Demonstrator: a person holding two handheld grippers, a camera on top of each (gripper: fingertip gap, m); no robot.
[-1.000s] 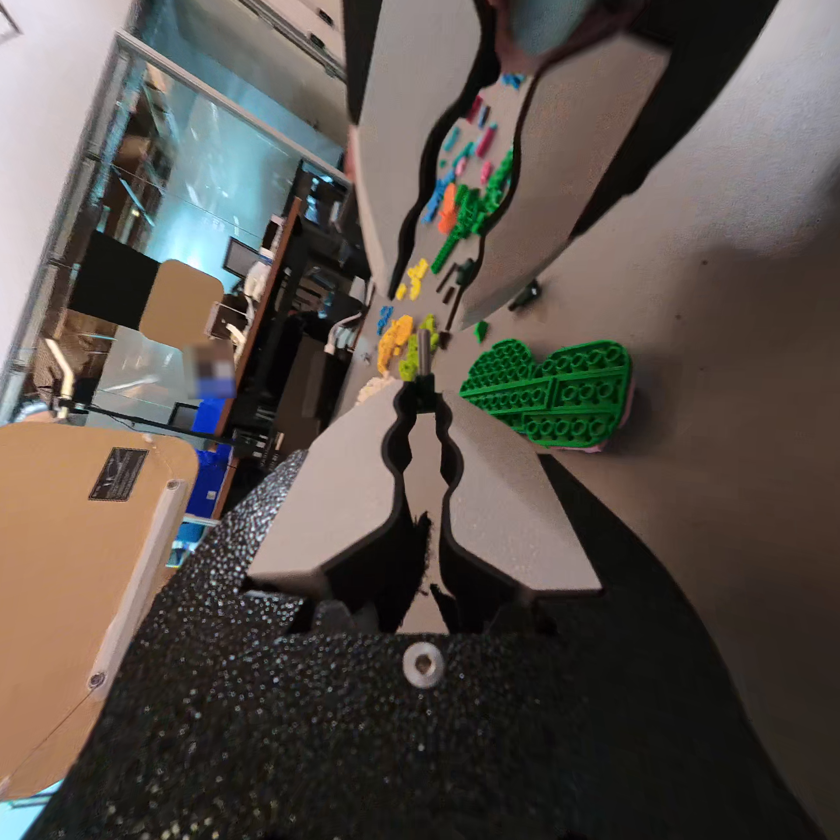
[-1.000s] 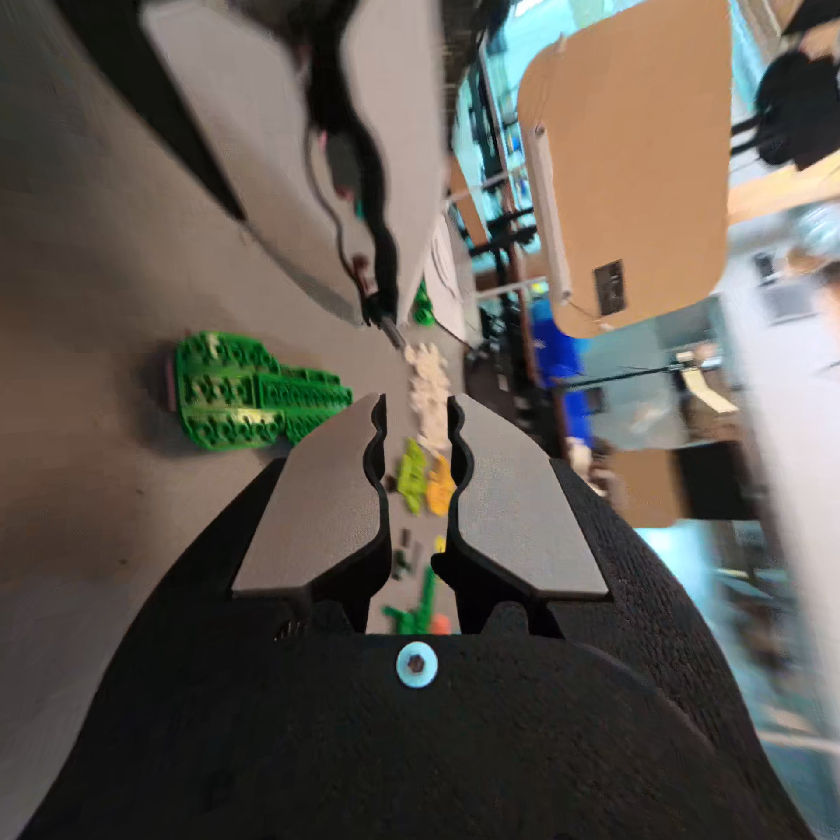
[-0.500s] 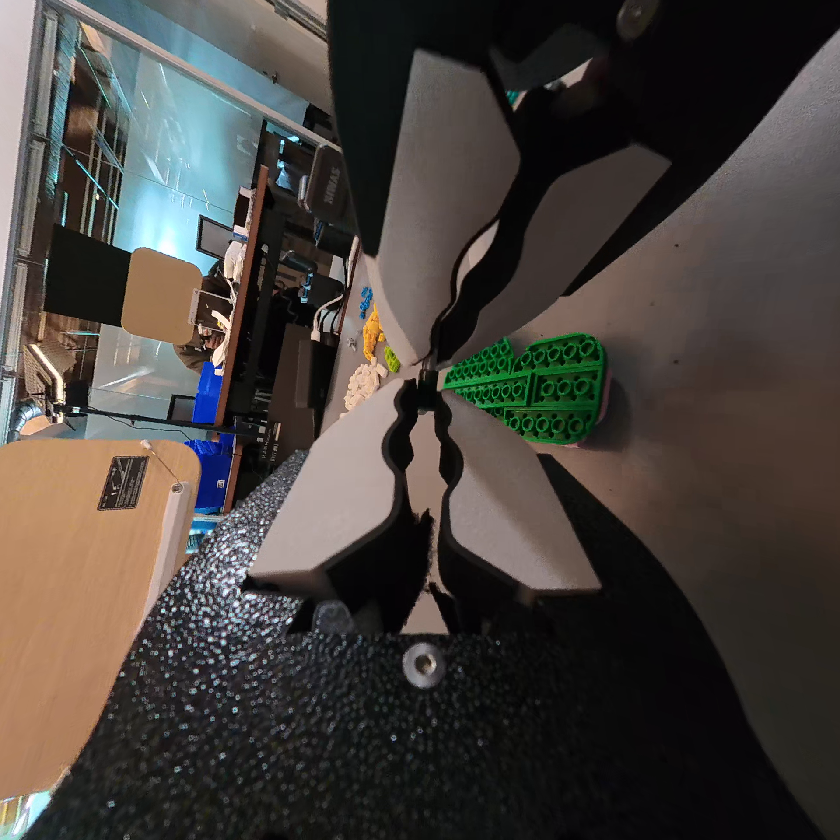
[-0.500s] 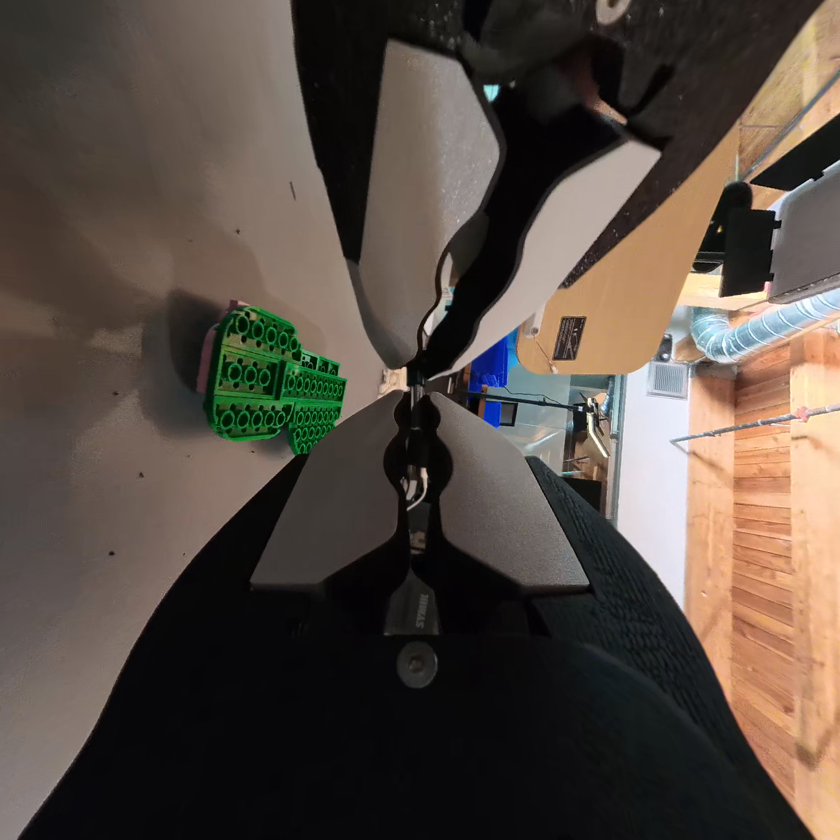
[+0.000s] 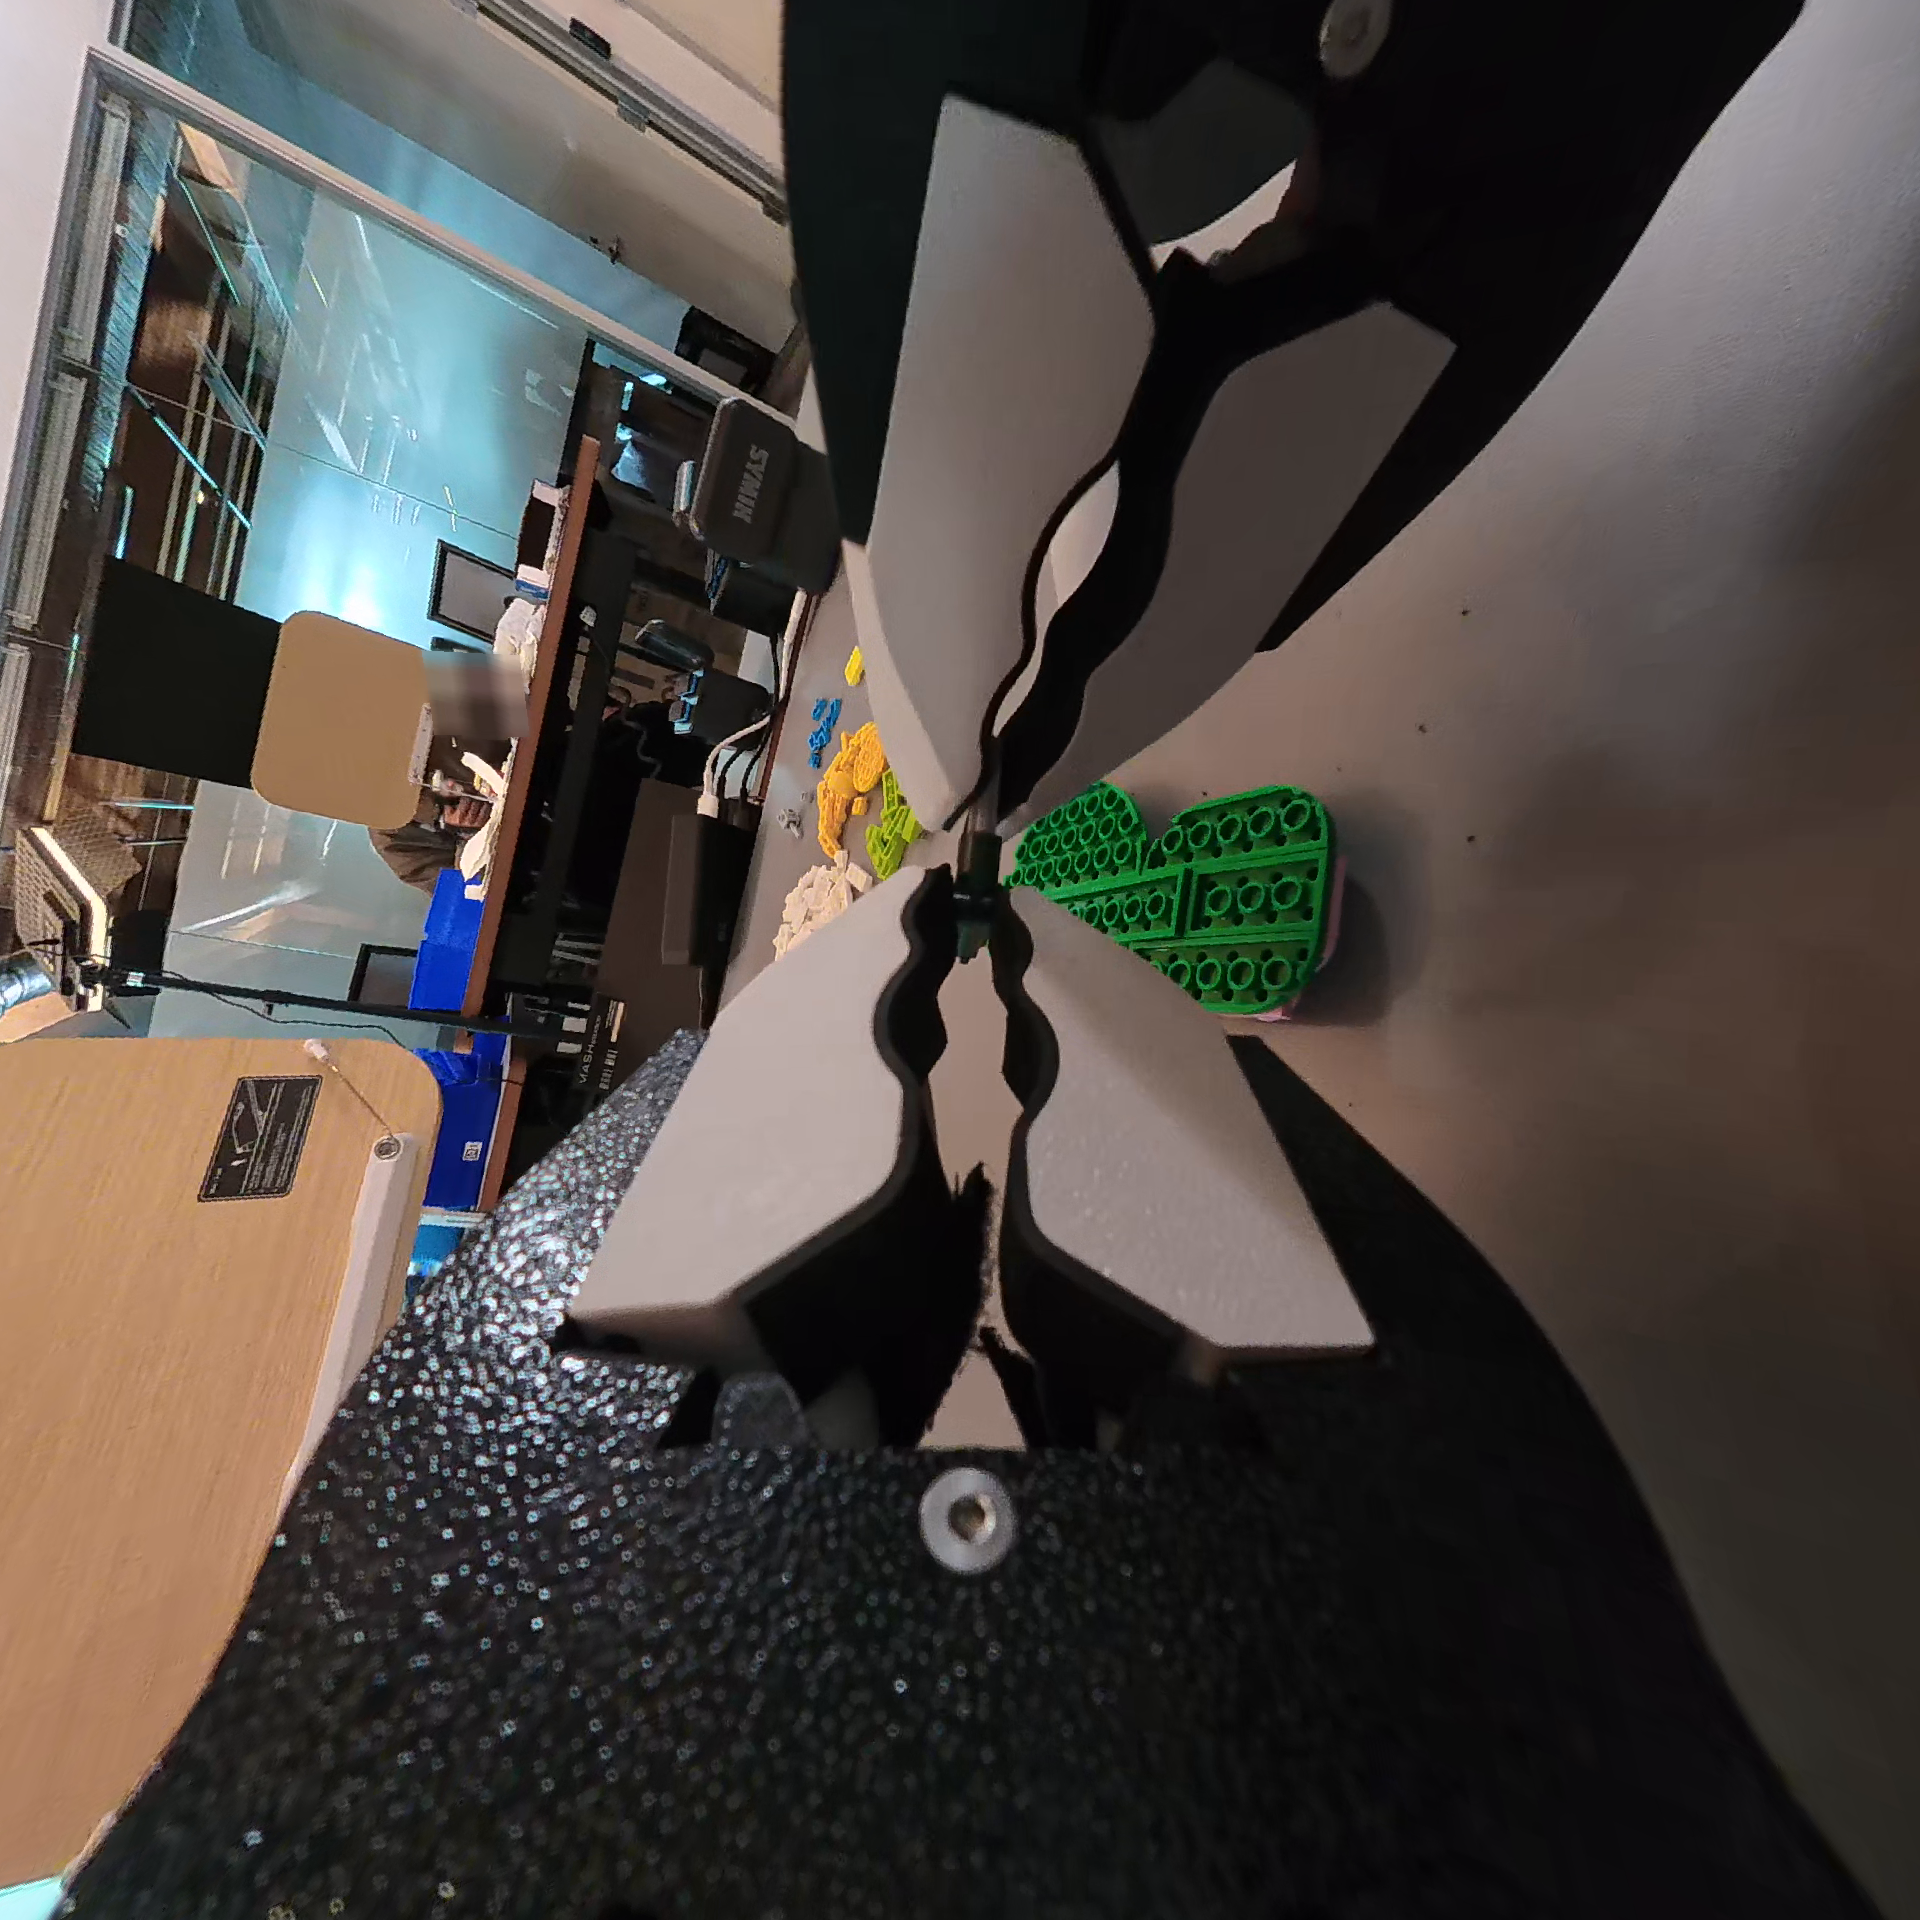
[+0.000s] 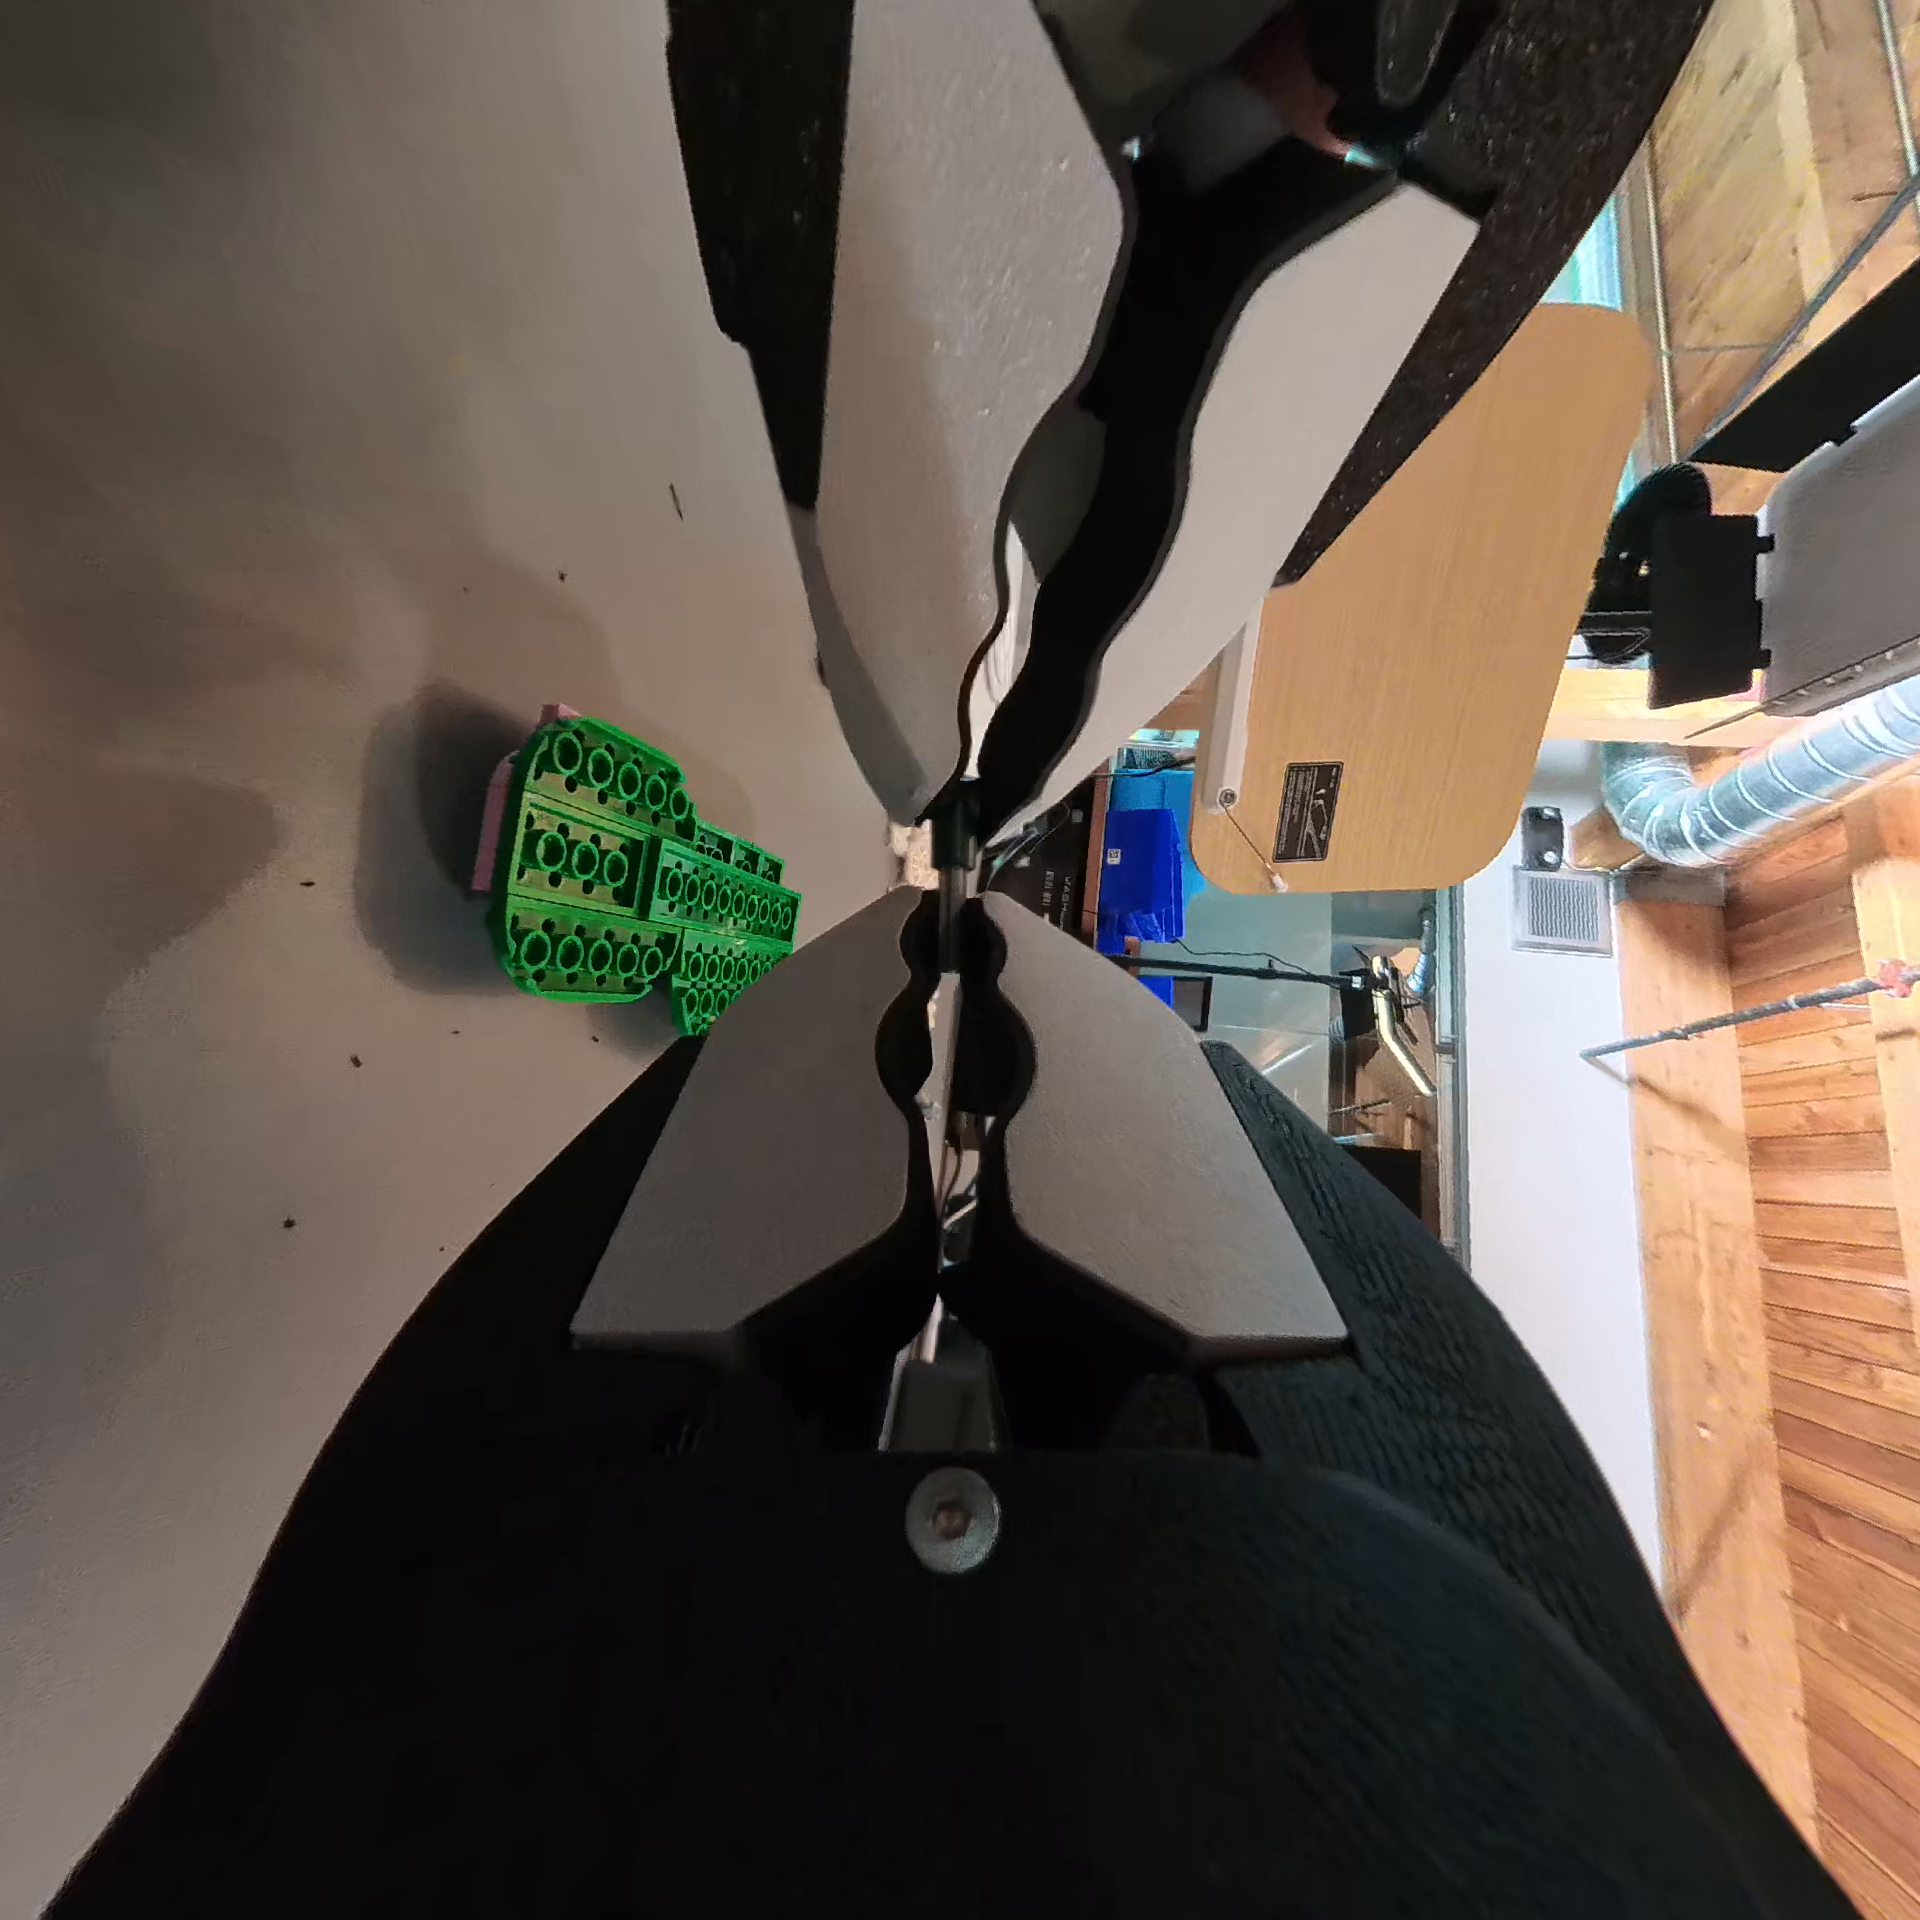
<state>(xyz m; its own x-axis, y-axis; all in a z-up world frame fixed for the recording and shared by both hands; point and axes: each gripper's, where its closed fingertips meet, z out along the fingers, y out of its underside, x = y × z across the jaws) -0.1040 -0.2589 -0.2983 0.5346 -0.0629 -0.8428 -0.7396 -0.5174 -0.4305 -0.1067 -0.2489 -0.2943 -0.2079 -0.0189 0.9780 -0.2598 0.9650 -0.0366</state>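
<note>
The two grippers meet tip to tip above a grey table (image 5: 1558, 727), and the small thing between them is hard to make out: a short dark green piece (image 5: 972, 904) with a thin grey pin (image 6: 948, 914) sticking out of one end. The left gripper (image 5: 966, 914) has its jaws narrow, pinched on the dark green piece; the right gripper (image 6: 948, 925) has its jaws almost closed on the grey pin. How the pin joins the piece is hidden by the fingertips. Just beside the tips, flat on the table, lies a bright green brick plate (image 5: 1195, 894) turned underside up, with a pink layer beneath it that shows only at the edge. Farther off are small heaps of white bricks (image 5: 821, 904), lime bricks (image 5: 891, 831), orange bricks (image 5: 847, 769) and blue bricks (image 5: 824, 722), partly covered by the right gripper's fingers. Both views are rolled sideways, so the room looks tipped. Behind the table stand a dark desk (image 5: 540, 727), blue bins (image 5: 447, 935), a glass wall (image 5: 364, 416), a wood-plank wall (image 6: 1787, 1247) and a silver duct (image 6: 1766, 769). A pale wooden board (image 6: 1434, 623) carries a black label; a dark box (image 5: 753, 488) bears white lettering.
</note>
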